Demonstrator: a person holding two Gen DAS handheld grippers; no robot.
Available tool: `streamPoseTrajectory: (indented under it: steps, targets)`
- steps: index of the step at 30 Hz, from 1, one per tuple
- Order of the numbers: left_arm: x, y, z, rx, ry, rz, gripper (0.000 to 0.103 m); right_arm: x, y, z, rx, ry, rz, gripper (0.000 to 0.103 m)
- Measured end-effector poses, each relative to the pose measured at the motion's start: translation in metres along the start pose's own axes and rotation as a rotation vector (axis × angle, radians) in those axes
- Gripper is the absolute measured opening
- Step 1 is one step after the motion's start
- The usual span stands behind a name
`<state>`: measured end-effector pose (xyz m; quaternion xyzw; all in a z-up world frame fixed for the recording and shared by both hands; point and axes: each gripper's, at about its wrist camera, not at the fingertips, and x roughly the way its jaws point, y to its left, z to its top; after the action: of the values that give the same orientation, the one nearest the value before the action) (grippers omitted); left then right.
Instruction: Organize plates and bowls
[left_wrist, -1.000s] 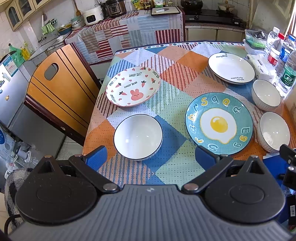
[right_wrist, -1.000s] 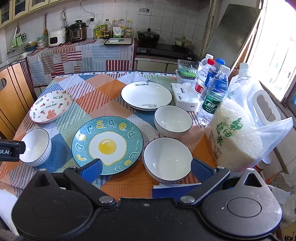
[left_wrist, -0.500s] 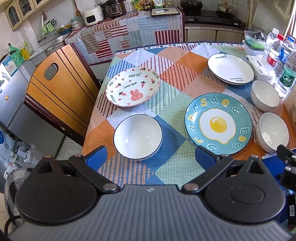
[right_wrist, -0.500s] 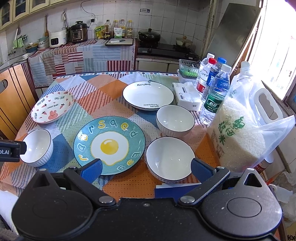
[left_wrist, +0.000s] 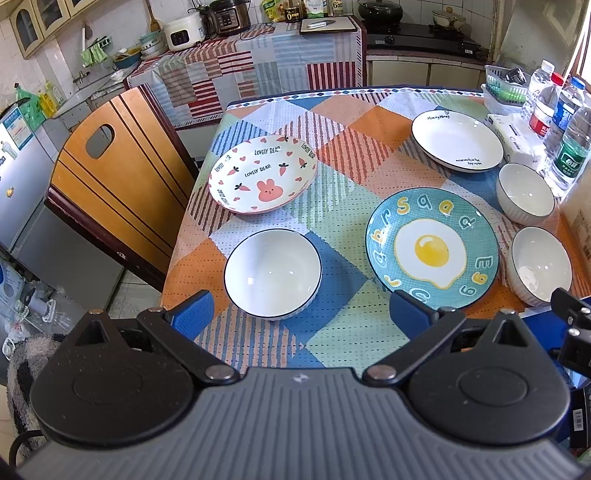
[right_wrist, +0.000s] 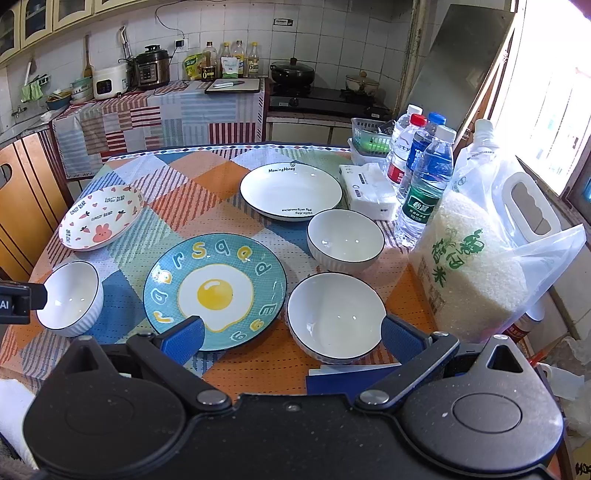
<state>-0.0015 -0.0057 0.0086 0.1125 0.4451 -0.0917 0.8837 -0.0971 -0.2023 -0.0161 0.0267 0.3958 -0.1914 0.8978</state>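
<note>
3 plates and 3 bowls lie spread over the checked tablecloth (left_wrist: 343, 122), none stacked. The egg plate (right_wrist: 215, 291) sits in the middle near the front, the rabbit plate (left_wrist: 263, 180) toward the left edge, the white plate (right_wrist: 291, 191) toward the back. 1 bowl (left_wrist: 272, 272) sits alone at front left; the other 2, the near bowl (right_wrist: 336, 315) and the far bowl (right_wrist: 345, 238), sit just beside each other at front right, next to the bag of rice (right_wrist: 476, 258) and the water bottles (right_wrist: 428, 184).

Since 1 second ago nothing on the table has moved. Both cameras have eased very slightly, the right one a touch closer to the near bowl, so the dishes look marginally nearer. That suggests the sorting has not started and the hands are only lining up.

The left gripper (left_wrist: 303, 314) is spread wide and holds nothing, hovering short of the lone bowl. The right gripper (right_wrist: 291, 338) is equally wide and empty, with the near bowl between its fingers in view but untouched. A likely first move is nesting the bowls, then stacking the plates.
</note>
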Motion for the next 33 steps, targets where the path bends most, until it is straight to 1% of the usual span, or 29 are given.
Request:
streamPoseTrajectory:
  steps: [19,30,33]
  targets:
    - [0.0005,0.0003,-0.0008,0.011,-0.001,-0.013,0.103,-0.0008,0.0060,-0.0003,-0.028,-0.002,-0.001,0.103]
    - [0.0030,0.0029,-0.0029,0.008,0.021,-0.041,0.103,-0.0006,0.0045,-0.0007,-0.024,-0.007,0.001,0.103]
    - [0.0055,0.0041,-0.0044,0.008,0.031,-0.050,0.103,-0.0009,0.0027,-0.0013,-0.025,-0.023,0.003,0.103]
